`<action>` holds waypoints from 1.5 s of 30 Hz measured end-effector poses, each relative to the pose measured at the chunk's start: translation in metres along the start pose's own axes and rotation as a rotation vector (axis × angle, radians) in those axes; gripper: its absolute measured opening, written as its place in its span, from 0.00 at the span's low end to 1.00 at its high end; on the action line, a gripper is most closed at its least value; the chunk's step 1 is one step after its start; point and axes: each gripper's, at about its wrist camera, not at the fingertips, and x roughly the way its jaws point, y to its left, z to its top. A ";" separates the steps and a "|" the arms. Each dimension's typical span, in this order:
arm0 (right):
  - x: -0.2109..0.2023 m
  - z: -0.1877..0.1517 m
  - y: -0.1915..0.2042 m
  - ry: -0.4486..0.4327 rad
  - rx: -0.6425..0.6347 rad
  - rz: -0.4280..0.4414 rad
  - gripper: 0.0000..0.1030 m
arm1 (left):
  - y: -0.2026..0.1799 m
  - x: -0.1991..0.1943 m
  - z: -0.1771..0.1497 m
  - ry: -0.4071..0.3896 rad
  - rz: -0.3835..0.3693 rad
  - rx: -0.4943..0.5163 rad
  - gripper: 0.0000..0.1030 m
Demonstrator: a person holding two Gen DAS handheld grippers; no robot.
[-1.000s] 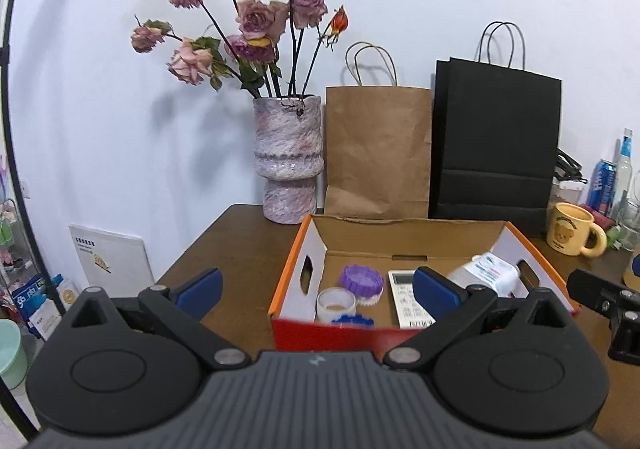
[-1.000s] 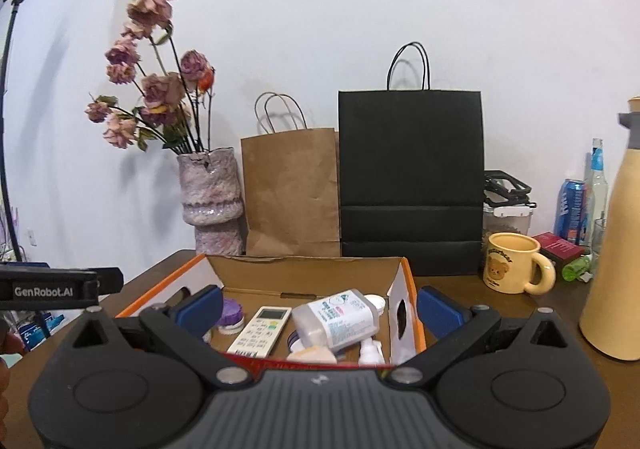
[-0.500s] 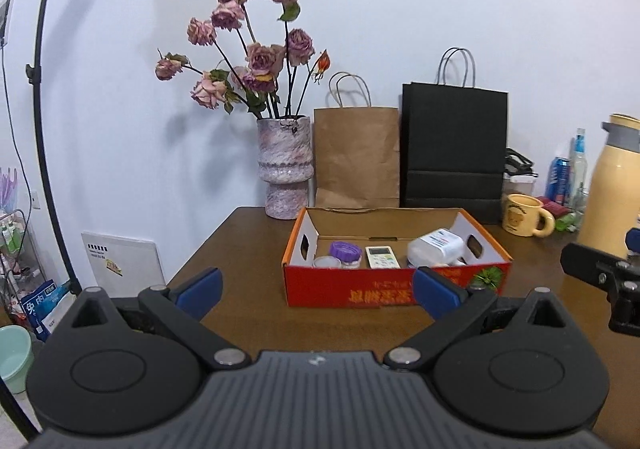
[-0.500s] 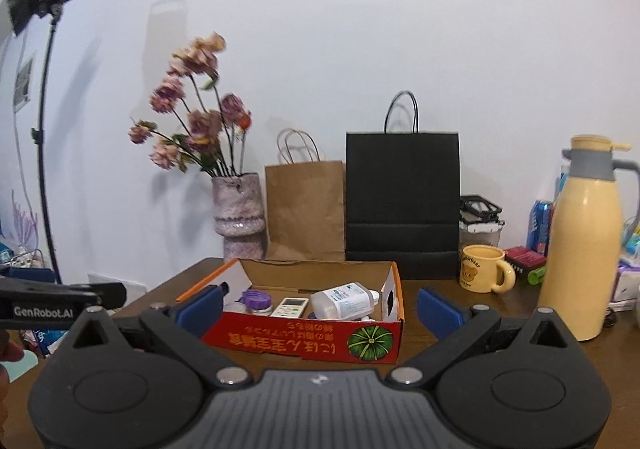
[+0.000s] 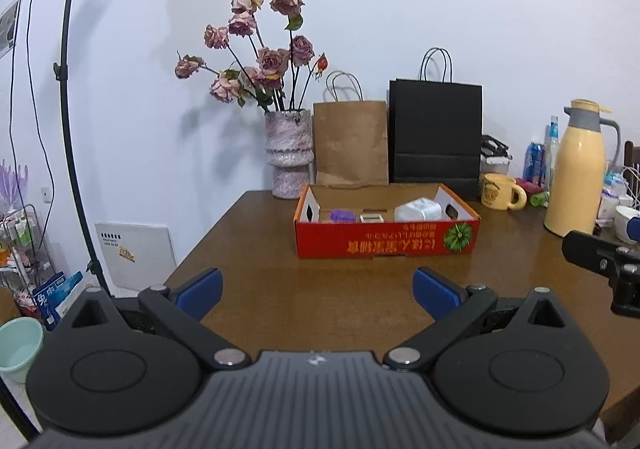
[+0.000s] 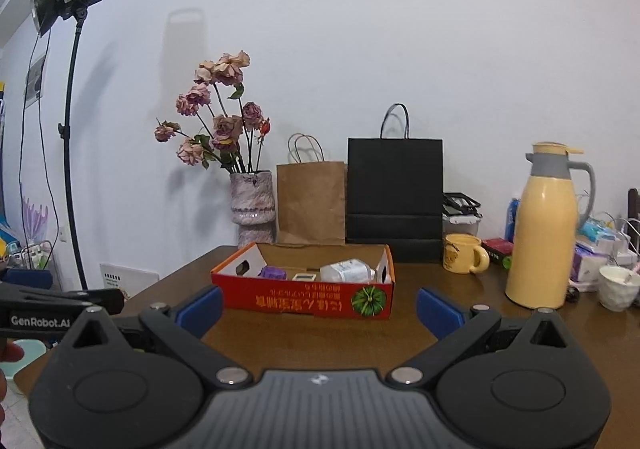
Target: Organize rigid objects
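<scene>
Nearest in each wrist view is a claw: the left claw and the right claw both stand released, blue pads spread wide with nothing between them. Both are level, pointing forward over the bare near part of the worktop, well short of the box. In the left view the right claw's body juts in at the right edge; in the right view the left one shows at the left edge.

The box sits mid-worktop, open-topped, red-fronted cardboard. Inside lie a purple ring, a remote and a white bottle on its side. These look light and stiff. The bottle's smooth plastic may slip, so a grip across its body seems safest; the remote would take a pinch across its narrow sides. The box itself likely flexes at the walls; its end cut-outs are the natural holds.

Beyond stand a vase, two paper bags, a mug and a flask.
</scene>
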 end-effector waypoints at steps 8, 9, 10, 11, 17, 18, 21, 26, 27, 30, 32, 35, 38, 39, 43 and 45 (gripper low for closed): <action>-0.013 -0.008 0.005 0.034 0.002 0.001 1.00 | 0.002 -0.009 -0.006 -0.001 -0.015 -0.008 1.00; -0.013 -0.008 0.005 0.036 0.003 0.001 1.00 | 0.003 -0.009 -0.006 0.000 -0.014 -0.008 1.00; -0.013 -0.008 0.006 0.039 0.004 0.001 1.00 | 0.003 -0.009 -0.006 0.002 -0.013 -0.008 1.00; -0.013 -0.008 0.006 0.044 0.006 -0.001 1.00 | 0.003 -0.009 -0.006 0.003 -0.013 -0.009 1.00; -0.009 -0.011 0.005 0.059 0.011 0.004 1.00 | 0.004 -0.007 -0.007 0.015 -0.016 -0.012 1.00; -0.009 -0.012 0.005 0.060 0.011 0.004 1.00 | 0.003 -0.007 -0.007 0.015 -0.017 -0.011 1.00; -0.009 -0.012 0.005 0.060 0.012 0.003 1.00 | 0.004 -0.006 -0.007 0.017 -0.018 -0.011 1.00; -0.008 -0.012 0.005 0.061 0.013 0.005 1.00 | 0.004 -0.006 -0.007 0.017 -0.019 -0.012 1.00; -0.008 -0.012 0.005 0.061 0.013 0.005 1.00 | 0.004 -0.006 -0.007 0.016 -0.019 -0.012 1.00; -0.008 -0.012 0.005 0.061 0.012 0.005 1.00 | 0.004 -0.006 -0.007 0.018 -0.018 -0.011 1.00; -0.008 -0.012 0.005 0.061 0.013 0.004 1.00 | 0.004 -0.006 -0.007 0.017 -0.019 -0.011 1.00; -0.008 -0.012 0.006 0.061 0.013 0.003 1.00 | 0.004 -0.006 -0.007 0.017 -0.020 -0.011 1.00; -0.008 -0.012 0.005 0.061 0.013 0.004 1.00 | 0.002 -0.007 -0.008 0.016 -0.023 -0.011 1.00; -0.008 -0.012 0.005 0.061 0.013 0.004 1.00 | 0.002 -0.007 -0.008 0.015 -0.022 -0.011 1.00; -0.008 -0.012 0.005 0.061 0.012 0.004 1.00 | 0.001 -0.008 -0.009 0.011 -0.021 -0.011 1.00; -0.008 -0.012 0.005 0.061 0.012 0.005 1.00 | 0.001 -0.007 -0.009 0.013 -0.017 -0.011 1.00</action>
